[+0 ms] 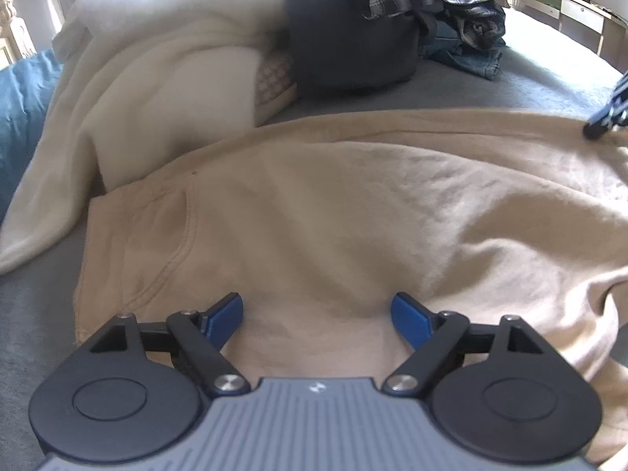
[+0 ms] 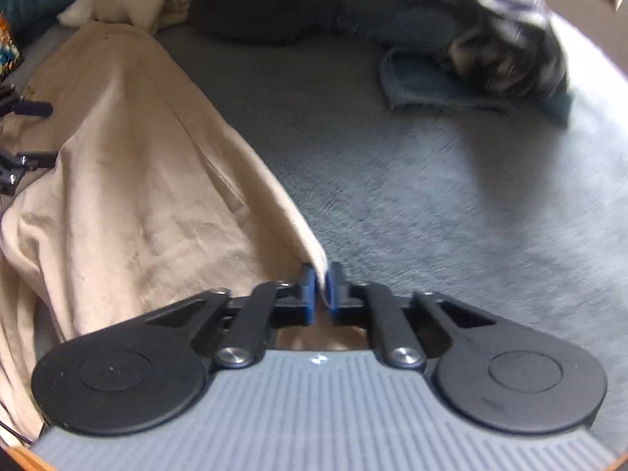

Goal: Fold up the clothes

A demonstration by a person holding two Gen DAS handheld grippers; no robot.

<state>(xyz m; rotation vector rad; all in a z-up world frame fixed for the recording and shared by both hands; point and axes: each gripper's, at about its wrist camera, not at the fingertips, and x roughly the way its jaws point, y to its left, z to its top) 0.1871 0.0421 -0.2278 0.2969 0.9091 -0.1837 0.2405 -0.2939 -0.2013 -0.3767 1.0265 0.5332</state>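
So: my right gripper [image 2: 321, 286] is clamped on a thin edge of the beige trousers [image 1: 353, 212], the cloth pinched right between the blue pads [image 2: 310, 290] and rising away ahead and to their left as a slack ridge. My left gripper [image 1: 317, 314] has its fingers wide apart with nothing between them; they hover over the flat of the same trousers, the pocket seam [image 1: 184, 243] just ahead and to the left of my left fingertip.

Risks as I judge them:
- The right pinch takes only a sliver of fabric. A quick pull could slip it out of the pads.
- With only one side held, lifting would drag the trousers askew across the grey bedspread [image 2: 431, 196] and bunch the fold (the near edge by my right pads already sags in a loose roll).
- If my left fingers close where they are, they would likely gather a hump from the middle of the panel, not an edge, giving a crooked crease.
- The cream garment [image 1: 129, 90] lies beyond my left fingers, touching the waistband end; a wide sweep could catch it.
- The pile of dark and plaid clothes [image 1: 392, 11] sits well ahead, unlikely to interfere.
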